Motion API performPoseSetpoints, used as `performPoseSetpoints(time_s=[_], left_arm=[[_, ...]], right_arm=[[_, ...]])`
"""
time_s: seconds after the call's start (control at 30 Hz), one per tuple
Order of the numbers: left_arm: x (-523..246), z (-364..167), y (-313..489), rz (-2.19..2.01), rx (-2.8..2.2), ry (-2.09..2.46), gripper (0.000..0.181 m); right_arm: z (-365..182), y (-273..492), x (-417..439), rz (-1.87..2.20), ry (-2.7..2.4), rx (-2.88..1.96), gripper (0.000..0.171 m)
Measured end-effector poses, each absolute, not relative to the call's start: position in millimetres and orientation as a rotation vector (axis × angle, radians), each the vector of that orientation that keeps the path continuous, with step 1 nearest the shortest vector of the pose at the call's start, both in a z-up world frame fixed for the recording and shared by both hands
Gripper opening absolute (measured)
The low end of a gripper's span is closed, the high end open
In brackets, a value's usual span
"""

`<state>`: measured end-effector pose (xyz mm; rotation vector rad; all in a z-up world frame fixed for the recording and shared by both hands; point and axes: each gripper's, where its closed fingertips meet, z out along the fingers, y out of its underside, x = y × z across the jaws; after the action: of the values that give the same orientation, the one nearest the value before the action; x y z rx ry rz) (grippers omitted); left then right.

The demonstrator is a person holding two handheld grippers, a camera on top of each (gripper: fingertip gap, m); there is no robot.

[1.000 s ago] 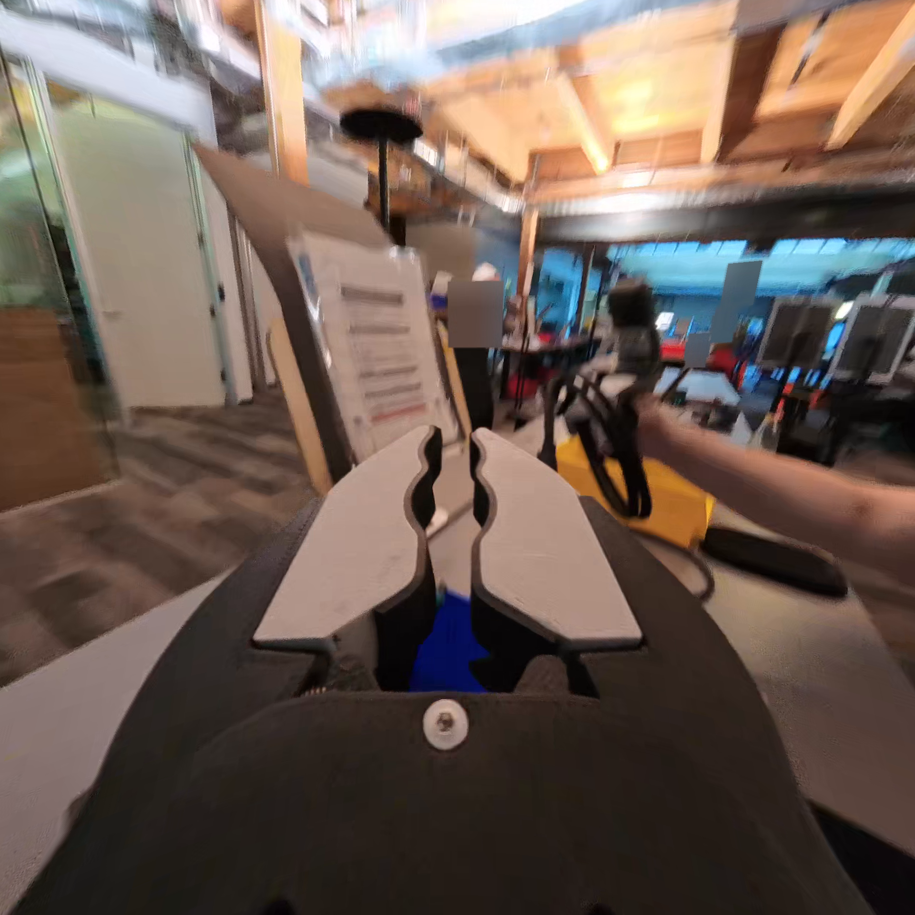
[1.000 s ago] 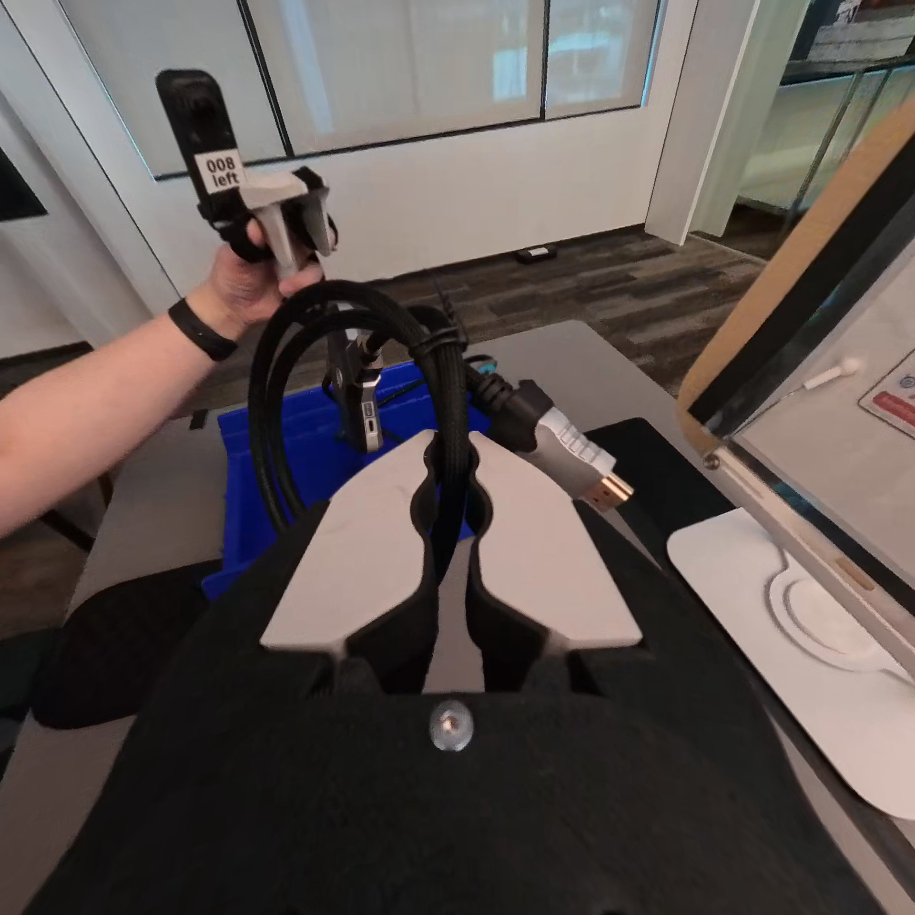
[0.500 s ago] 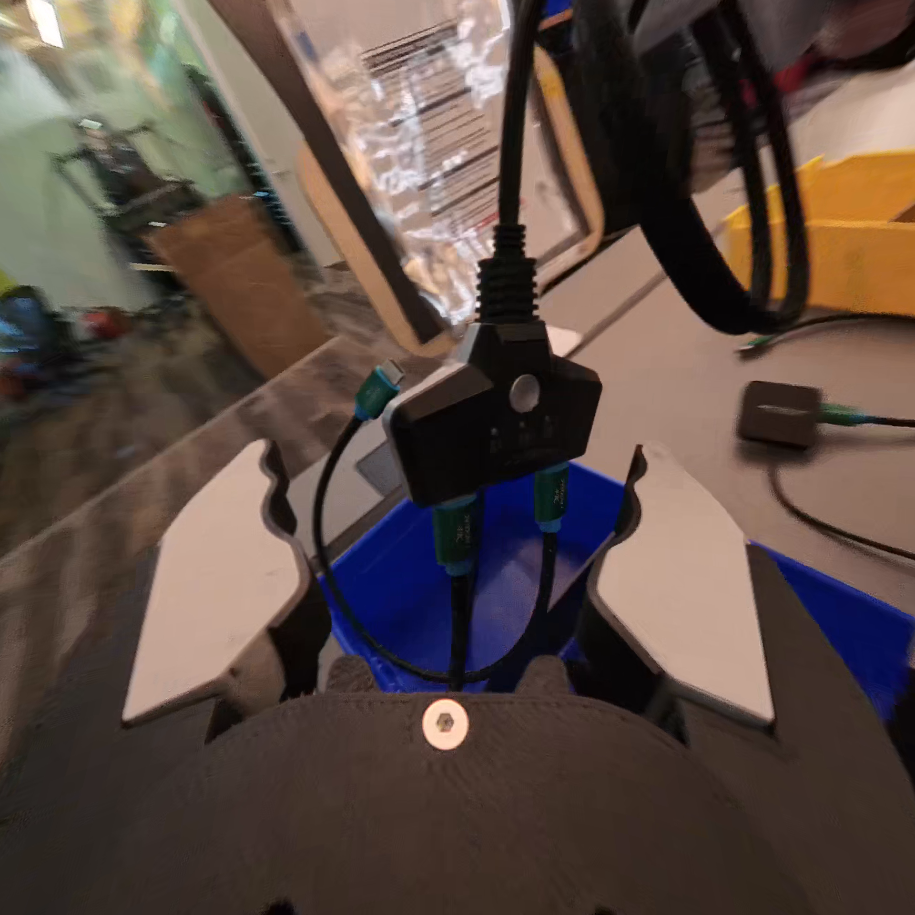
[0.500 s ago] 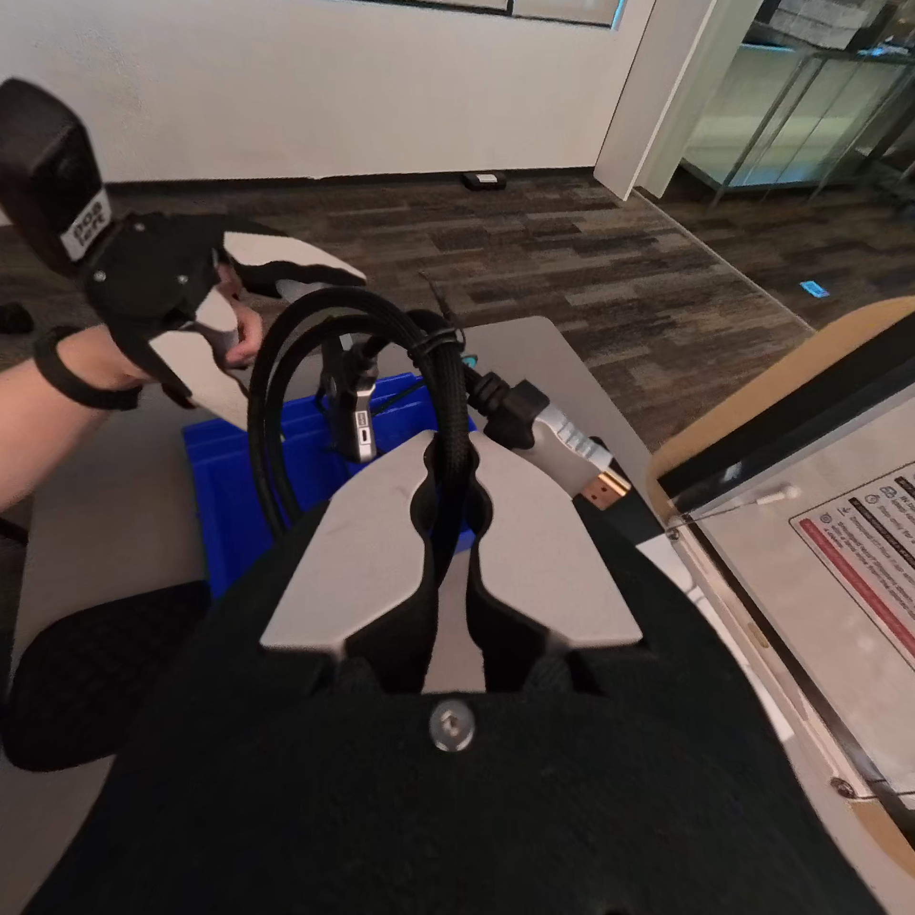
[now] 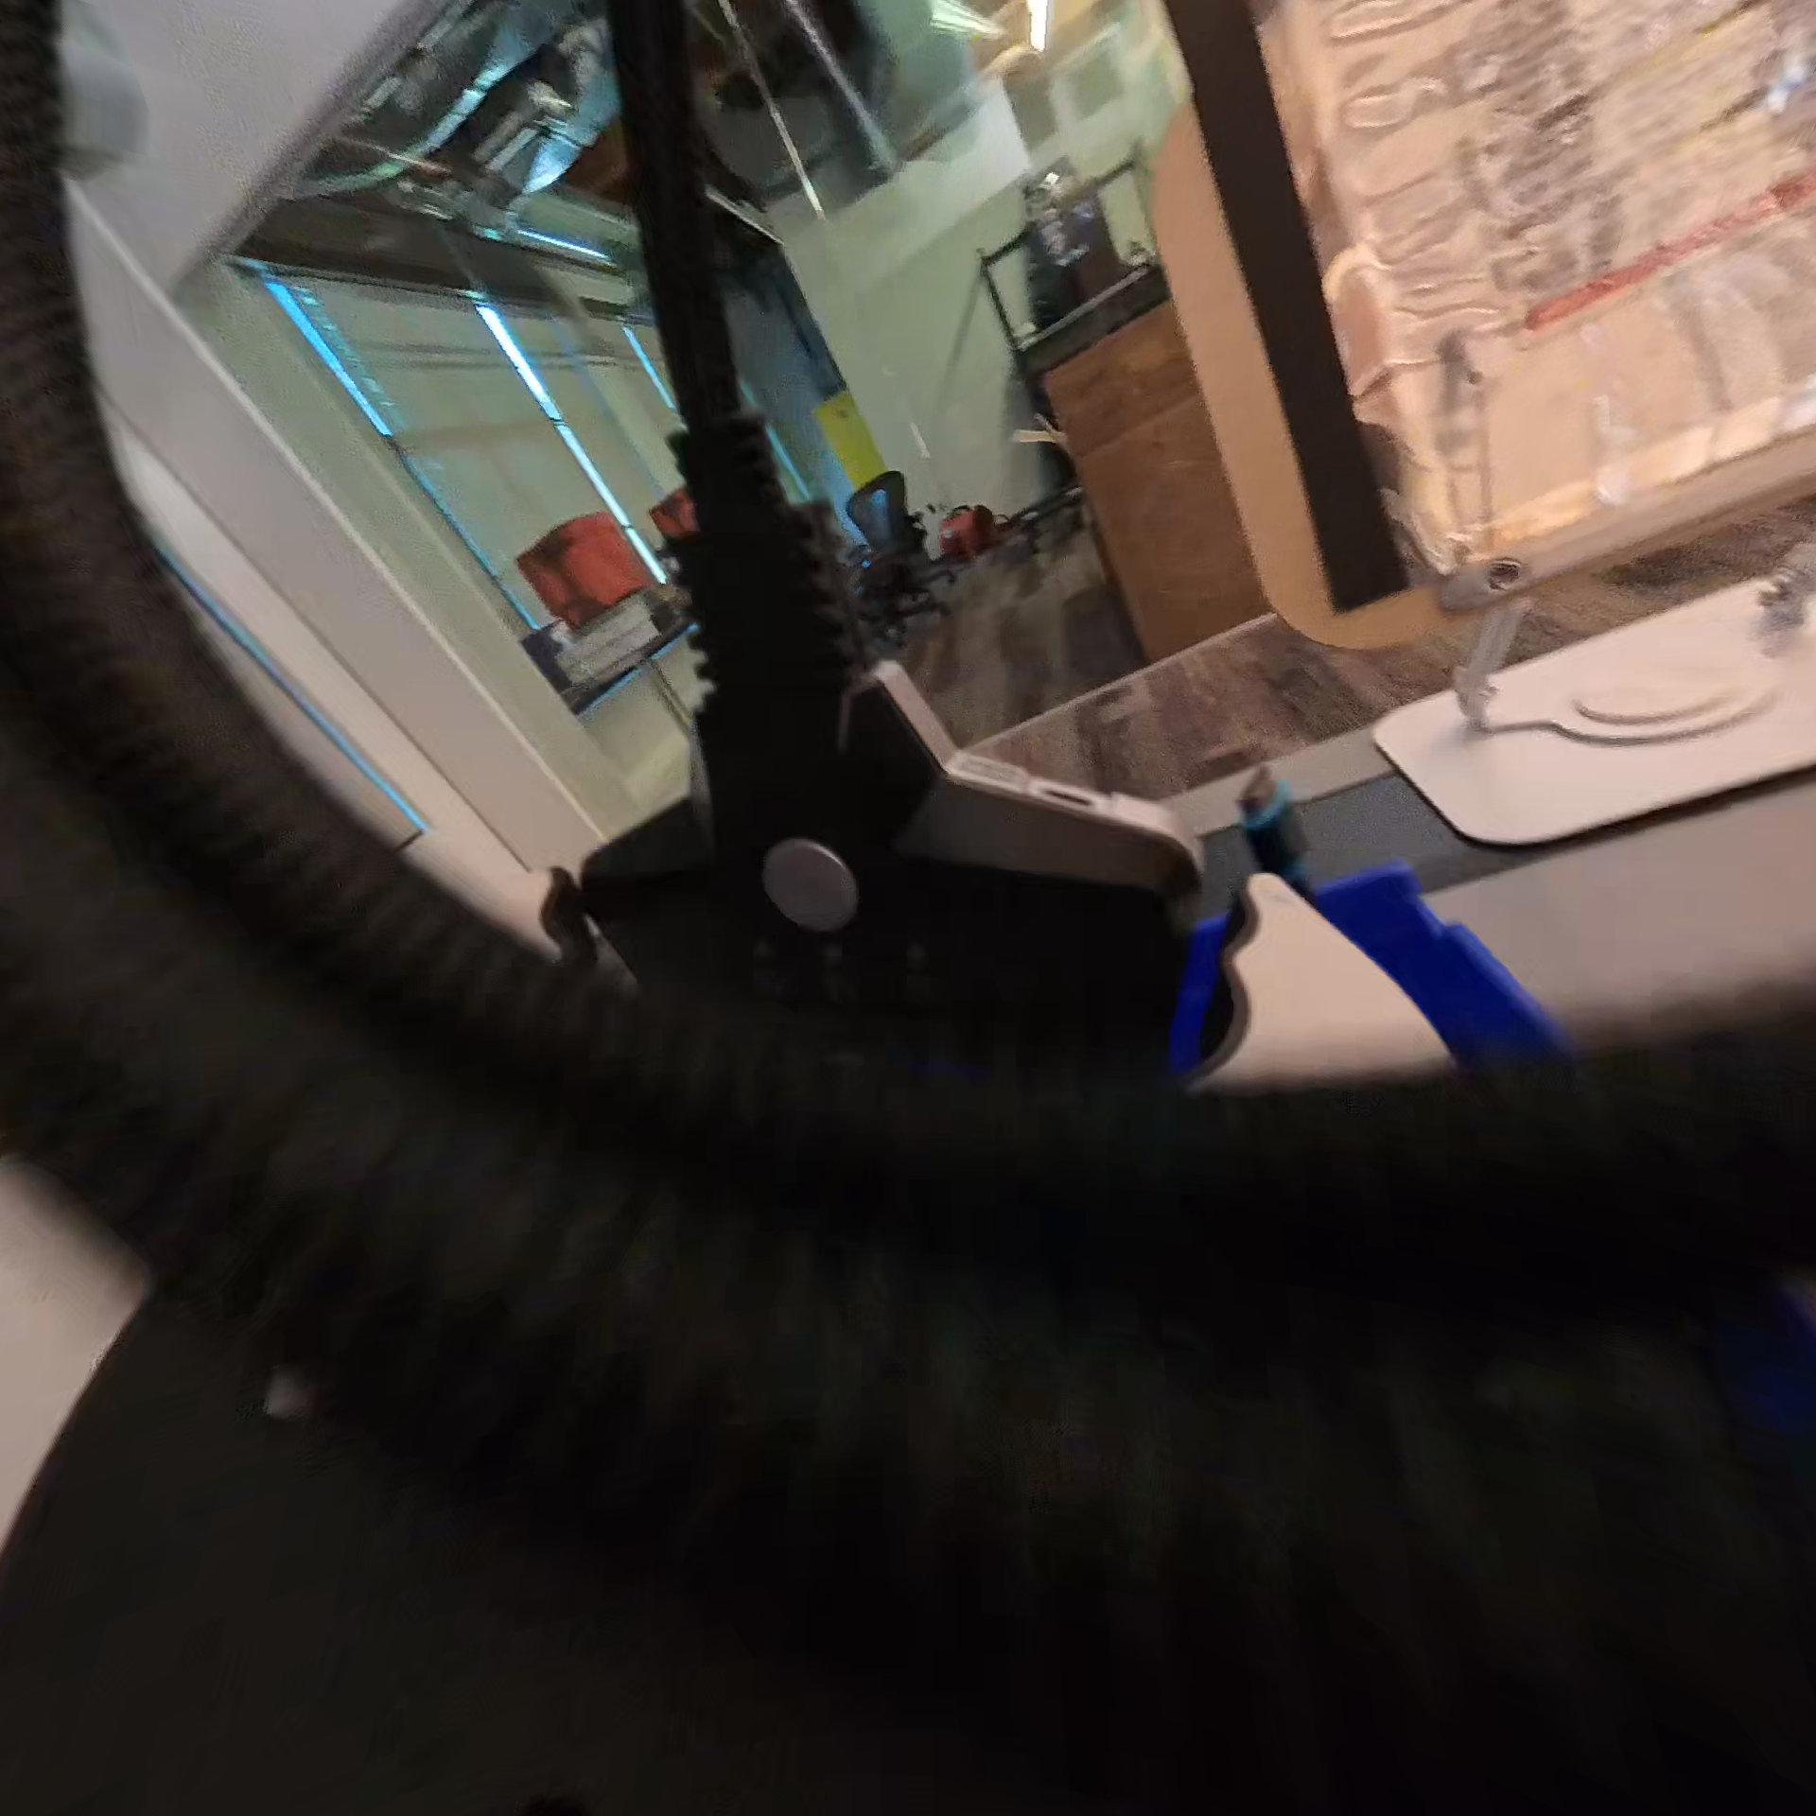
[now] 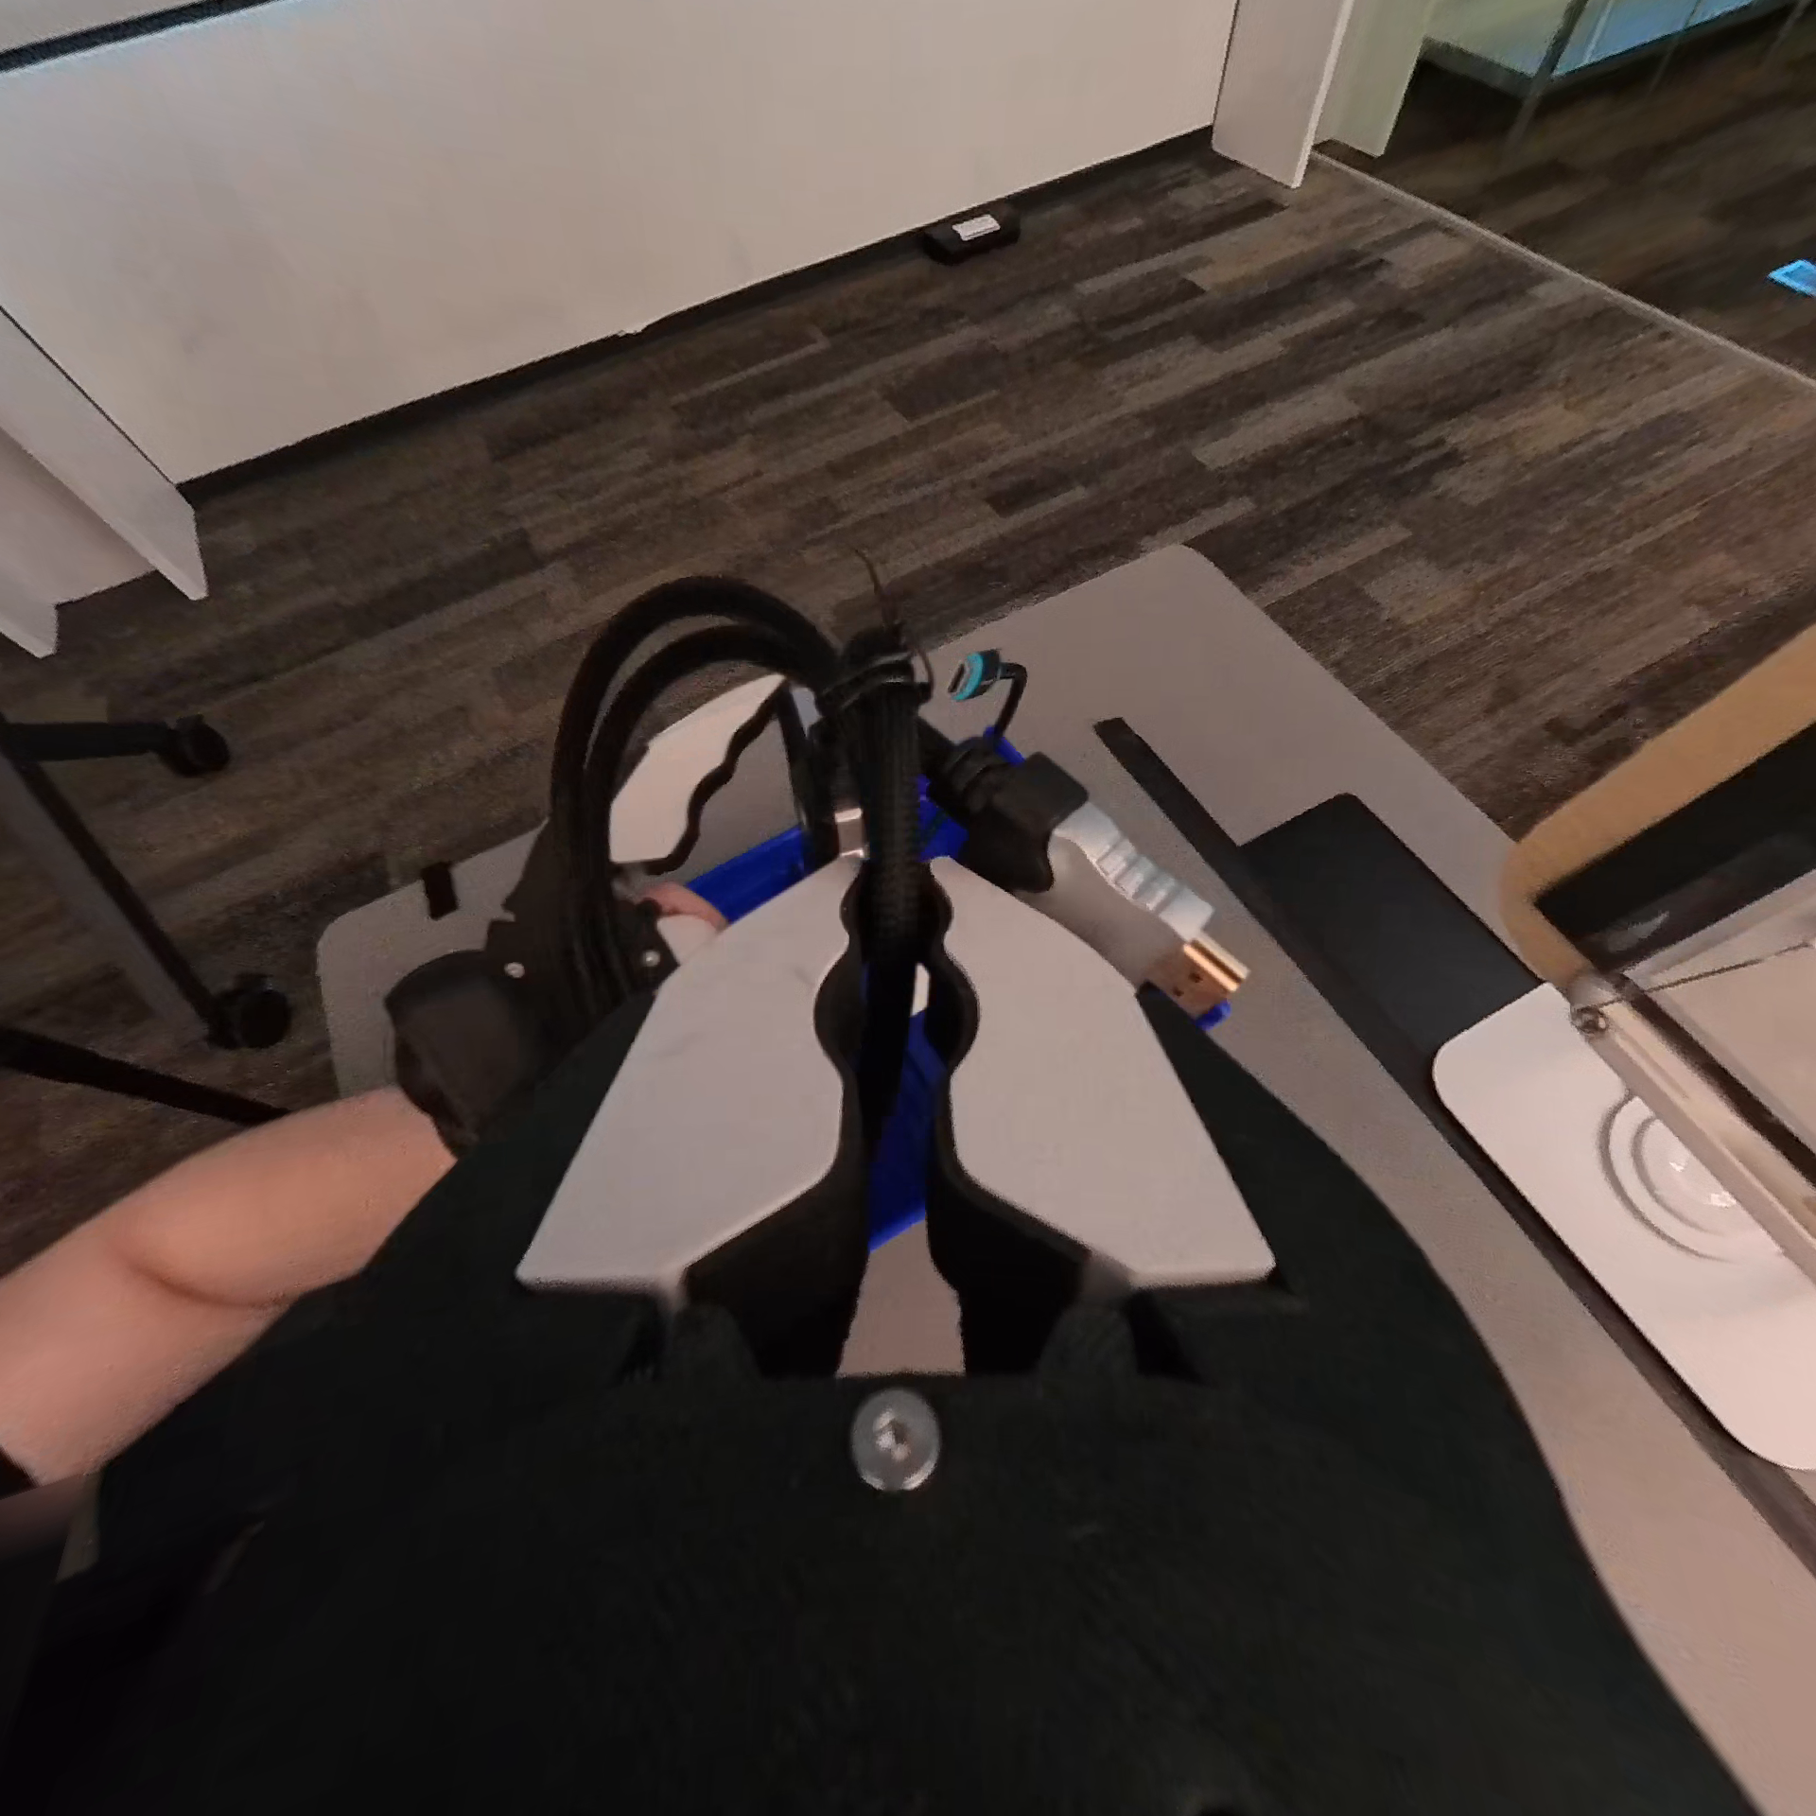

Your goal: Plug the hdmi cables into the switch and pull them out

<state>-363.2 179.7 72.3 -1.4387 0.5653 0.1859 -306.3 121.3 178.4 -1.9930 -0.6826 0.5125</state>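
Observation:
My right gripper is shut on a zip-tied bundle of black braided HDMI cable and holds it above the blue bin. The bundle's silver plug with a gold tip sticks out to the right. The black HDMI switch hangs from its cable close in front of my left gripper, between its spread fingers. Only one finger shows; the braided loop hides the other. In the right wrist view the left gripper's finger sits behind the loop.
A small teal-tipped connector pokes up by the bin's far edge. A sign stand with a white base and a black mat lie to the right. The grey table ends just beyond the bin, with floor past it. Spacing between my two grippers at the tips: around 12 cm.
My left gripper opened, dropped from high up and moved in under the cable loop until the switch lies between its fingers. My right gripper tilted downward, still holding the bundle.

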Motion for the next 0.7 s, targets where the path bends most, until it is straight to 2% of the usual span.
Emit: performPoseSetpoints(time_s=[0.27,0.4,0.53,0.7], left_arm=[[-370.4,73.0,187.8,0.102,-1.388,0.551,0.116],[-370.7,65.4,186.4,0.023,-1.409,0.612,0.115],[-368.4,54.9,188.6,-0.077,-1.457,0.727,0.116],[-387.5,42.9,199.8,-0.065,-1.590,0.746,0.116]], right_arm=[[184.4,113.3,-325.9,0.514,-0.712,-1.975,0.007],[174.9,120.4,-320.0,0.345,-0.915,-1.959,0.007],[161.7,142.7,-311.1,-0.012,-1.139,-1.814,0.007],[141.0,171.1,-319.2,-0.007,-1.113,-1.699,0.008]])
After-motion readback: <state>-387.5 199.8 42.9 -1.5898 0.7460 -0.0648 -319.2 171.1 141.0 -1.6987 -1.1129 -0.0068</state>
